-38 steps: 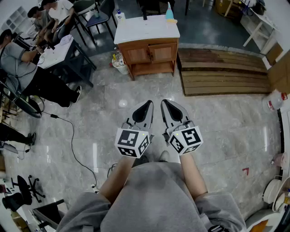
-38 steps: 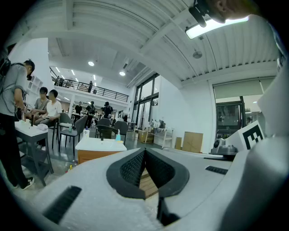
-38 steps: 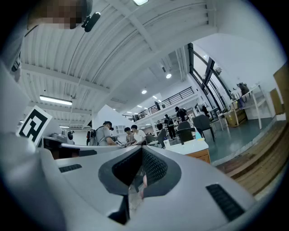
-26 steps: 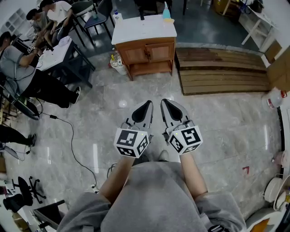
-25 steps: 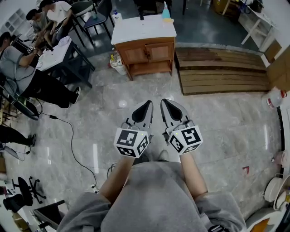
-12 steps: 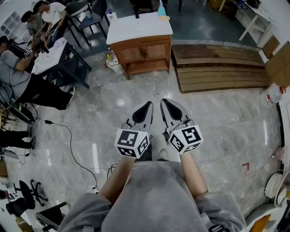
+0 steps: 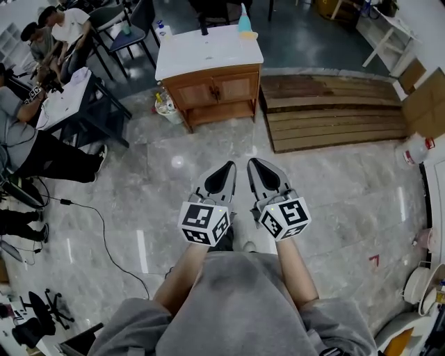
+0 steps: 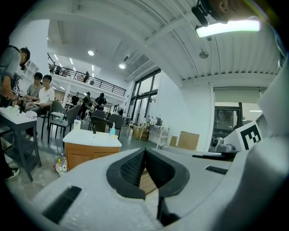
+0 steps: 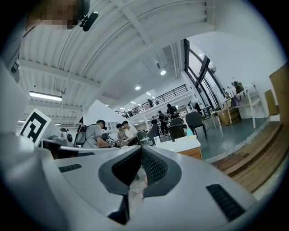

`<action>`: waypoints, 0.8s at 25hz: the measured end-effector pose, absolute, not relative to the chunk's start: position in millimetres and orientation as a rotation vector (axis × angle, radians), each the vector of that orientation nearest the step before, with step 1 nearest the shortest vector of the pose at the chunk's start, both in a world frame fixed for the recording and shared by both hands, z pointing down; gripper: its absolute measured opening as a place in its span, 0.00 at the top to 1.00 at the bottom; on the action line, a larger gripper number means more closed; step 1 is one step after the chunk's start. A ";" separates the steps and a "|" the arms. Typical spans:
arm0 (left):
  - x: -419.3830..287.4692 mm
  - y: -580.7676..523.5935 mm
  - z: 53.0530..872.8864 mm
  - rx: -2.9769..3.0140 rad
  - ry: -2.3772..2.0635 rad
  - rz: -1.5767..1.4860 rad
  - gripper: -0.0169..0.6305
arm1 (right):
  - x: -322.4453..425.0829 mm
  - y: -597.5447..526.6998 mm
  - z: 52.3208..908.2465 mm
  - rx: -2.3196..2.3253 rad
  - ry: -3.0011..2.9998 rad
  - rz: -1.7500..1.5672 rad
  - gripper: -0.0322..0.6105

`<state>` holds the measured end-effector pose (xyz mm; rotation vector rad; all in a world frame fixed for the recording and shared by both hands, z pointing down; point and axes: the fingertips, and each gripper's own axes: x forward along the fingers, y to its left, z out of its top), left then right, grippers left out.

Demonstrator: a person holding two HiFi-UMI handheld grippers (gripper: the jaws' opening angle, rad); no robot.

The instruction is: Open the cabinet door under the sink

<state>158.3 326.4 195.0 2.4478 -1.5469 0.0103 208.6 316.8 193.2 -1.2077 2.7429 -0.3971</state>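
- My left gripper (image 7: 224, 171) has its jaws pressed together with nothing between them; in the left gripper view the dark pads (image 8: 135, 168) meet at the tip
- My right gripper (image 7: 258, 168) is likewise closed and empty
- Both grippers point forward, side by side, above the grey marble floor (image 7: 334, 201)
- The sink cabinet (image 7: 208, 104) stands well ahead of both grippers, untouched: a white countertop (image 7: 207, 52) on a wooden body
- Its two cabinet doors (image 7: 219, 88) under the countertop sit shut
- A teal bottle (image 7: 244, 21) stands at the countertop's far right corner
- A wooden platform (image 7: 334, 111) lies just right of the sink cabinet; people sit at a table (image 7: 66, 97) to its left
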 end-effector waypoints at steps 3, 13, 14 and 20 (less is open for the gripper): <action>142.5 300.0 199.1 2.441 -1.524 0.010 0.96 | 193.2 291.0 194.5 -1.230 2.743 -0.405 0.93; 80.3 229.5 210.3 2.426 -1.463 -0.007 0.96 | 126.9 223.0 198.2 -1.292 2.760 -0.414 0.93; 73.7 225.8 211.5 2.422 -1.460 -0.009 0.96 | 120.5 219.1 199.0 -1.296 2.764 -0.414 0.93; 39.0 208.6 217.8 2.396 -1.467 -0.018 0.96 | 91.1 198.4 204.8 -1.324 2.773 -0.422 0.93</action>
